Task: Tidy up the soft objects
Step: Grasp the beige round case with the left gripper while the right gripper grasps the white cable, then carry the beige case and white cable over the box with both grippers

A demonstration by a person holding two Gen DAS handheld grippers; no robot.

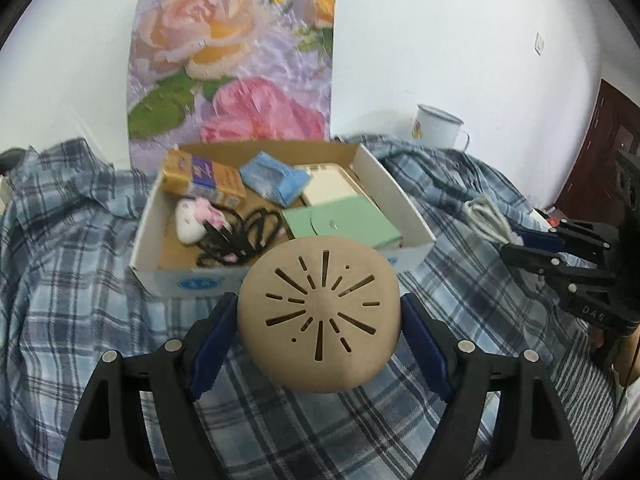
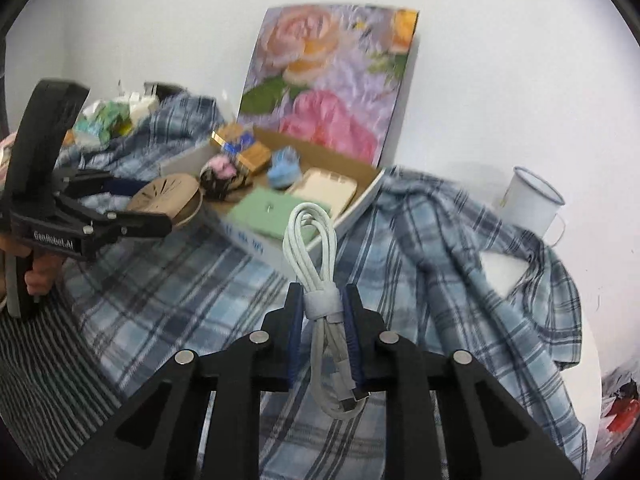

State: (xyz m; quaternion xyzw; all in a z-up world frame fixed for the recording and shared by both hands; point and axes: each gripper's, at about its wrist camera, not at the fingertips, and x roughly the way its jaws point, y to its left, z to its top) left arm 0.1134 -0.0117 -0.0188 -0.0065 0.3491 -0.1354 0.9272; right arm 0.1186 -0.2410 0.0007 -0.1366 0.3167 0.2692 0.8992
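Both grippers loaded and held above the plaid cloth, in front of the open box.

Left gripper (image 1: 320,316): fingers (image 1: 212,344) spread wide, blue pads pressing either side of a round tan disc (image 1: 319,314) with slots cut in a sunburst pattern; the disc sits between the fingertips, clear of the plaid cloth (image 1: 80,280) below. Right gripper (image 2: 322,312): fingers (image 2: 294,328) drawn close together, pinching a coiled white cable (image 2: 312,248) at its wrap band; one loop stands up past the fingertips, plug ends hang back between the fingers. Beyond both sets of fingertips, the cardboard box (image 1: 400,200) holds a green case, blue packet, yellow carton and a black cord. Farther right, a white mug (image 2: 532,204).
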